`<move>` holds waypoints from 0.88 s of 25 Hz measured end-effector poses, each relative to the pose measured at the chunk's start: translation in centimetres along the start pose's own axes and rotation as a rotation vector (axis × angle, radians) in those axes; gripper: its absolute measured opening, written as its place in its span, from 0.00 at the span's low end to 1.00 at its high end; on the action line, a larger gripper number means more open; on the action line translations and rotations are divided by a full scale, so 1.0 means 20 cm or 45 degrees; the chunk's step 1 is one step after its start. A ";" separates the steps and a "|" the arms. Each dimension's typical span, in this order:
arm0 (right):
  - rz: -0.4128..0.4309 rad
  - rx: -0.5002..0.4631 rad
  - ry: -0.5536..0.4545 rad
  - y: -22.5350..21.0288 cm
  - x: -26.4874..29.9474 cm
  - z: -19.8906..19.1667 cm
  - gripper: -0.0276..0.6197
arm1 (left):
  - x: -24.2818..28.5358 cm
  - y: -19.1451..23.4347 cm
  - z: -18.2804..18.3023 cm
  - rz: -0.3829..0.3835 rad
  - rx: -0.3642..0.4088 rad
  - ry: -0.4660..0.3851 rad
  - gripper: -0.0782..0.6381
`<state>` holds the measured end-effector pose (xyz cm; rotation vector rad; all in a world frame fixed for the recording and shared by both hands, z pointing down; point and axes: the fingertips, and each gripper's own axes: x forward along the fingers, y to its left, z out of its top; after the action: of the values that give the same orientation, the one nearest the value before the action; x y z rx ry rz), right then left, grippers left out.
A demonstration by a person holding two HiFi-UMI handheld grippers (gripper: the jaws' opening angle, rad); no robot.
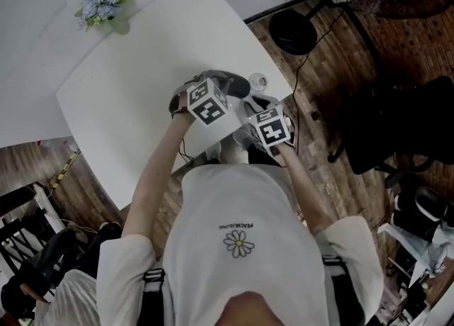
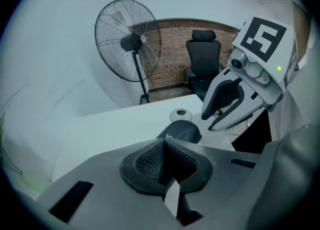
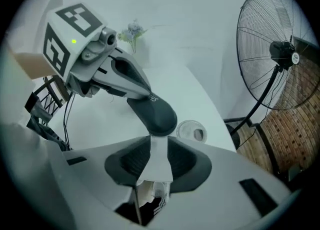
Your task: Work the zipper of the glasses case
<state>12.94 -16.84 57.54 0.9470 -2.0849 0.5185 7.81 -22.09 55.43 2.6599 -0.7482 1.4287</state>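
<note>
Glasses case point(image 3: 155, 116): dark, oval, at the corner of the white table point(image 1: 142, 69) nearest the standing fan point(image 2: 125, 41), just beside a small clear round item point(image 3: 191, 130).
Left gripper point(image 2: 164, 149): jaws pressed together, tips at one end of the case; whether pinching a zipper pull, not discernible.
Right gripper point(image 3: 152, 149): jaws slightly apart, bare table showing through the gap, nothing between the pads; tips just short of the case's other end.
Also present: posy of pale flowers point(image 1: 105, 2), well apart from the case; black office chair point(image 2: 202, 56) before a brick wall point(image 2: 170, 49).
</note>
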 end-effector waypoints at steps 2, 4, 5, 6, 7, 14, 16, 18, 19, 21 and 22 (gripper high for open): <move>-0.039 -0.003 -0.049 -0.08 -0.07 0.07 0.19 | -0.06 0.06 0.05 0.044 -0.061 -0.061 0.13; -0.106 -0.019 -0.131 -0.17 -0.16 0.19 0.19 | -0.16 0.13 0.15 0.118 -0.127 -0.164 0.13; -0.145 -0.029 -0.188 -0.22 -0.21 0.27 0.19 | -0.23 0.17 0.20 0.166 -0.163 -0.228 0.13; -0.182 -0.040 -0.252 -0.26 -0.27 0.36 0.16 | -0.31 0.22 0.26 0.227 -0.203 -0.307 0.13; -0.218 -0.052 -0.324 -0.29 -0.32 0.46 0.14 | -0.41 0.28 0.33 0.297 -0.249 -0.405 0.13; -0.309 -0.117 -0.931 -0.25 -0.83 1.14 0.06 | -1.26 0.50 0.55 0.736 -0.556 -1.032 0.13; -0.277 -0.124 -1.068 -0.18 -0.92 1.25 0.06 | -1.42 0.50 0.52 0.852 -0.602 -1.109 0.13; -0.222 -0.137 -1.176 -0.10 -0.99 1.34 0.06 | -1.57 0.48 0.47 0.979 -0.630 -1.151 0.13; -0.193 -0.149 -1.220 -0.05 -1.01 1.37 0.06 | -1.63 0.47 0.43 1.051 -0.638 -1.156 0.13; -0.153 -0.190 -1.287 0.05 -1.05 1.42 0.05 | -1.74 0.45 0.36 1.188 -0.634 -1.144 0.13; -0.139 -0.214 -1.312 0.10 -1.06 1.43 0.05 | -1.79 0.44 0.33 1.247 -0.627 -1.135 0.13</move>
<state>6.60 -23.81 23.09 1.3879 -2.8649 -0.2960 -7.34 -17.36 21.61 2.4410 -2.2769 -0.1623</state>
